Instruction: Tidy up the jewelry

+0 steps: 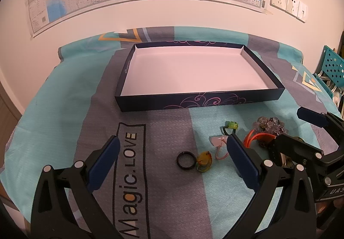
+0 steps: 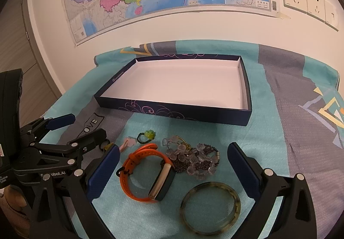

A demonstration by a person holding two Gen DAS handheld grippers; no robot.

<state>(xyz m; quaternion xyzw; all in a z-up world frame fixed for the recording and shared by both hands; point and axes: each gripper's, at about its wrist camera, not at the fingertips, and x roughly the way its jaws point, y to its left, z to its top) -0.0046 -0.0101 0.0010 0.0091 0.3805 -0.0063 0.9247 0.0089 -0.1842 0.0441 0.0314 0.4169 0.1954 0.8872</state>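
— Navy cardboard, white inside: that box (image 2: 245,90) sits at the far side of the bench (image 2: 279,131), and I see nothing in it. So is any sorting done?

— I'd judge none. Every piece lies on the patterned cloth (image 1: 64,120) nearer than the box: the orange watch (image 2: 146,174), the clear bead bracelet (image 2: 193,159) just right of it, the mottled bangle (image 2: 210,206) nearest the right camera.

— And the small things?

— Farther left: a black ring (image 1: 186,160) touching a yellow charm (image 1: 204,161), a pink charm (image 1: 219,142), and a green-topped ring (image 1: 231,126) nearest the box.

— What are the tongs doing?

— Left tongs (image 1: 172,153) spread wide, holding nothing, with the black ring and yellow charm lying between the fingers. Right tongs (image 2: 172,166) also wide and holding nothing, bracketing the watch, beads and bangle.

— Anything you can't make out?

— Whether they hover or touch the cloth, I can't tell. In the left view the right tongs cover most of the watch and the bangle entirely. The bead bracelet tangles with a darker strand; one piece or two is unclear.
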